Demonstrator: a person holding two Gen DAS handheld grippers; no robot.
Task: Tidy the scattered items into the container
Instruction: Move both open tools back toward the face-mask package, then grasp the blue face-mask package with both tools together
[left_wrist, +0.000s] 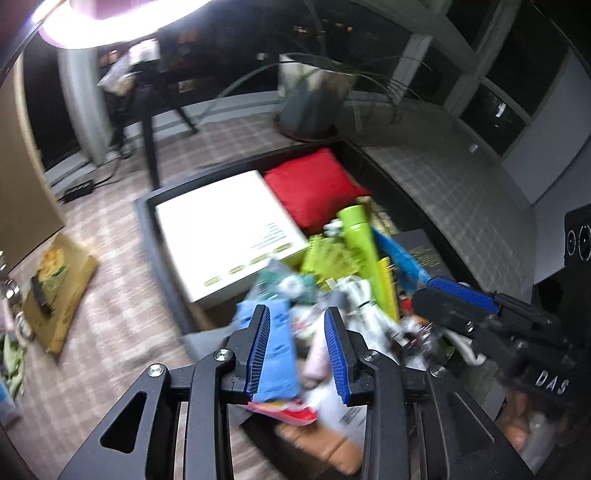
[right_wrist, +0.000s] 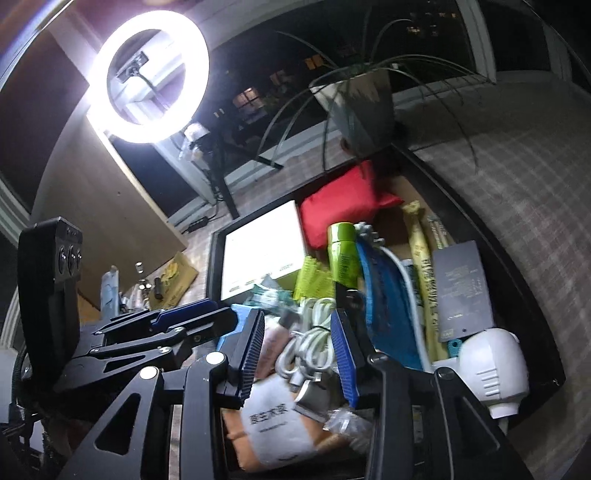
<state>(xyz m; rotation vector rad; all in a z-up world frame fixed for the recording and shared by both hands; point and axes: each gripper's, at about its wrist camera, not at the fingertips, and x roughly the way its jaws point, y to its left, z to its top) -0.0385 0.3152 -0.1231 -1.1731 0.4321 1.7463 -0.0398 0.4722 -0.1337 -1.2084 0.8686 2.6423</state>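
While both hand-held grippers, left (left_wrist: 297, 354) and right (right_wrist: 295, 354), hang parted and empty over the crowded container (left_wrist: 147, 206) (nearly full), fetching a remaining floor item seems next.

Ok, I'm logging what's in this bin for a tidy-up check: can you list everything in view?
container: one, dark, on the carpet
white box: one, container's far left
red cushion: one, far end
green bottle: one, middle
blue pouch: one, right of the bottle
white cable: one coil, near middle
dark grey box: one, right side
white appliance: one, near right corner
ring light: one, lit, behind
potted plant: one, behind the container
left gripper: jaws apart, over the clutter
right gripper: jaws apart, over the cable
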